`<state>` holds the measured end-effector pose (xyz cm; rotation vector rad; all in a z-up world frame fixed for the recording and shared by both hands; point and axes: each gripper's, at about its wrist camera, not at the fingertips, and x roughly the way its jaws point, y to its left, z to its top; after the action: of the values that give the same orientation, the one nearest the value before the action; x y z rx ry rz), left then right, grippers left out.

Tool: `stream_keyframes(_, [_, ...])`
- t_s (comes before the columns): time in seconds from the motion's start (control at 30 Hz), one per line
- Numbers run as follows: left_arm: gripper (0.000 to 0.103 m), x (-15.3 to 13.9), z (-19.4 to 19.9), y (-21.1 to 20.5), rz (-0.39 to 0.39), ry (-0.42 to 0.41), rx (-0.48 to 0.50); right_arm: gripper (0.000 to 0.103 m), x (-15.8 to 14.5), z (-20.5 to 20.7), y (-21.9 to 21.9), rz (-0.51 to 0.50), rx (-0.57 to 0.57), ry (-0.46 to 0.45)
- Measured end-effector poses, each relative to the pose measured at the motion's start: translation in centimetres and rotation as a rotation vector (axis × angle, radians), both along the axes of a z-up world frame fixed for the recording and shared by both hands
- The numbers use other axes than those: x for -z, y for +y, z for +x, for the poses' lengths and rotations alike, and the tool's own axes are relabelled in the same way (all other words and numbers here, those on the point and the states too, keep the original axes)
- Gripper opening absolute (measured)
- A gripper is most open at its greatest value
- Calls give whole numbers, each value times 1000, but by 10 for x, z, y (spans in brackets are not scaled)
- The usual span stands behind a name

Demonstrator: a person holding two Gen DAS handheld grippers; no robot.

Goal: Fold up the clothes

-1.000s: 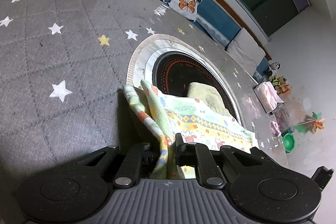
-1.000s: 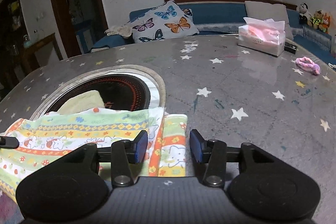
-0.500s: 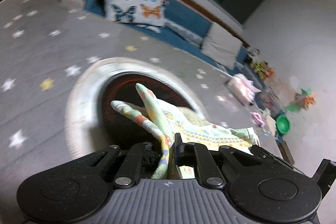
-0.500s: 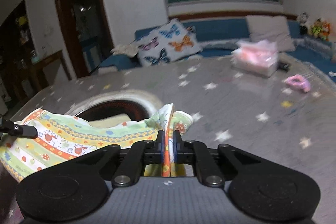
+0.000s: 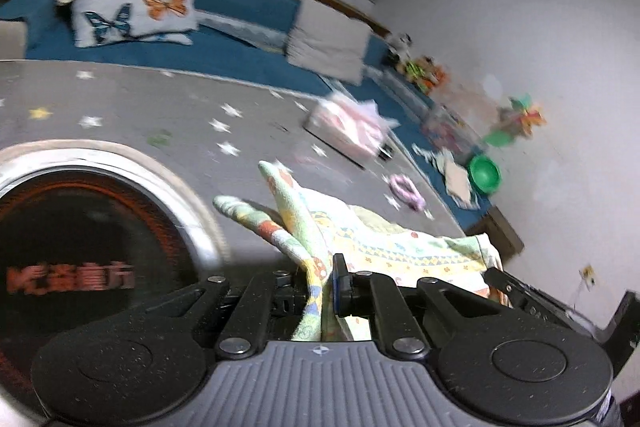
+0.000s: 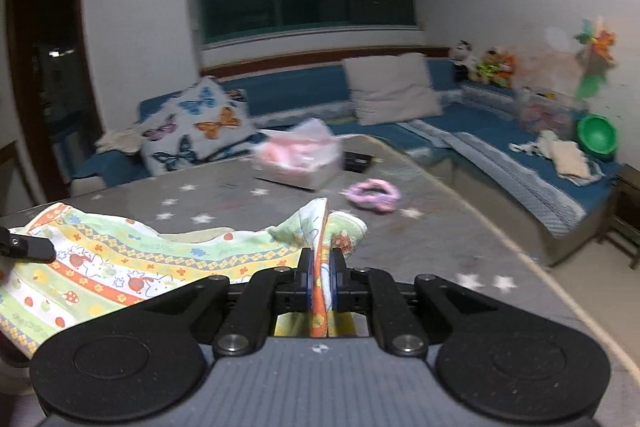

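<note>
A patterned cloth [image 6: 132, 267] with green, yellow and orange stripes and cartoon prints hangs stretched between my two grippers above the grey star-print table [image 6: 420, 251]. My left gripper [image 5: 322, 283] is shut on one corner of the cloth [image 5: 400, 247]. My right gripper [image 6: 320, 273] is shut on the other corner, with a flap standing up between the pads. The tip of the left gripper [image 6: 28, 249] shows at the left edge of the right wrist view.
A round dark hotplate with a pale rim [image 5: 192, 215] sits in the table at the left. A pink tissue box [image 6: 298, 157] and a purple hair tie [image 6: 374, 195] lie on the far side. A blue sofa [image 6: 480, 131] with cushions runs behind.
My right gripper has closed on the cloth's corner. Both grippers have lifted the cloth off the table and swung it to the right, away from the hotplate.
</note>
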<state>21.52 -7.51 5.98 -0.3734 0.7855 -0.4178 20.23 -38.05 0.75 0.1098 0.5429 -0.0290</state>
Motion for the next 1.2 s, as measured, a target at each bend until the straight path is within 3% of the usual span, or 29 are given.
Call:
stream_keyframes(0.13, [23,28,6,-18,138,58,3,12,28,7,-21,-22,56,101])
stream_keyframes(0.2, [41,36,6,-15,182,71,-16,12,34,4,-26,-19,61,114])
stream_keyframes(0.4, [45,29,11,-20,200,30,-15,12,28,7,-16,48,-12,89])
stream_keyframes(0.57, [41,25,24,-44,212,-3,48,12,31,29,13,102,-111,107])
stream_keyframes(0.67, [20,27,35,-57,205,-14,85,12,35,45,26,111,-137,116])
stream_keyframes(1.03, [18,60,70,-92,262,-13,143,12,49,67,44,88,-146,146])
stream_keyframes(1.2, [21,54,64,-88,265,-21,129,14,41,55,43,90,-150,137])
